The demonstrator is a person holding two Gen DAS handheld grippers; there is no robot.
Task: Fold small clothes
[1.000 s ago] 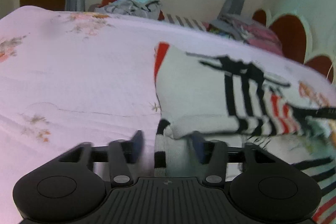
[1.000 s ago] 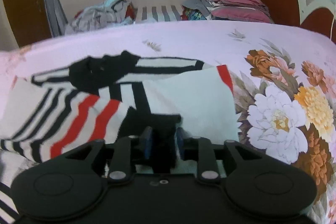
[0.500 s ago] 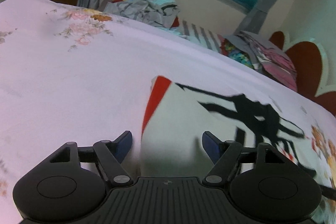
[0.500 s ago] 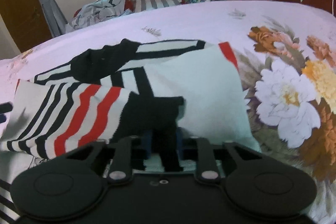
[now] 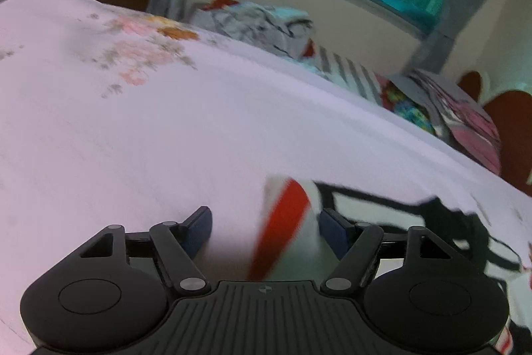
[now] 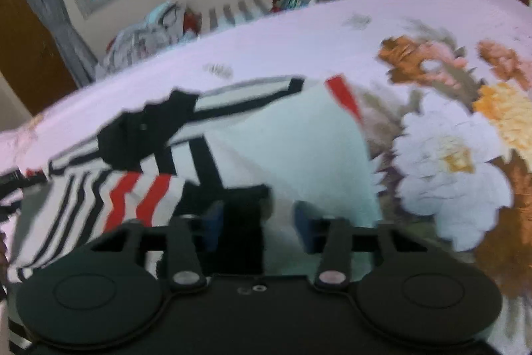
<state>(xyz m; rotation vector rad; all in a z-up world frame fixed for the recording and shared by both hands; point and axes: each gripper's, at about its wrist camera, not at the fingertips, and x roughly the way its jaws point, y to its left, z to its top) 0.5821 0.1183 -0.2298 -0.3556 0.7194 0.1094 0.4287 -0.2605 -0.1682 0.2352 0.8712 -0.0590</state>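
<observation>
Two hand-held grippers are in view, both with jaws spread and gripping nothing. The left hand-held gripper [image 5: 264,230] hovers over the bed [image 5: 133,138], its blue pads either side of the red-edged corner of the striped garment [image 5: 286,222] without closing on it. The right hand-held gripper [image 6: 256,223] is likewise released; a black patch of the garment [image 6: 299,162] lies between its pads, apparently not pinched.

The garment lies on the bed sheet, partly folded, with a white panel laid over the black-and-red striped part.

Judgement: a fold appears to have just been laid and both grippers let go. To do this step well, the grippers should lift straight away from the cloth without dragging the edges, and the layers should be checked for square alignment before any further fold. The cloth is thin and limp; a snagged pad could undo the fold.

The left view shows only the garment's corner at 5 o'clock, plus a crumpled clothes heap [image 5: 259,25] at 12 o'clock and a folded stack [image 5: 465,122] at 2 o'clock. The right view shows most of the garment's spread, including the striped section at 9 o'clock and the large flower print [image 6: 449,155] on the sheet at 3 o'clock. Both views are blurred.
</observation>
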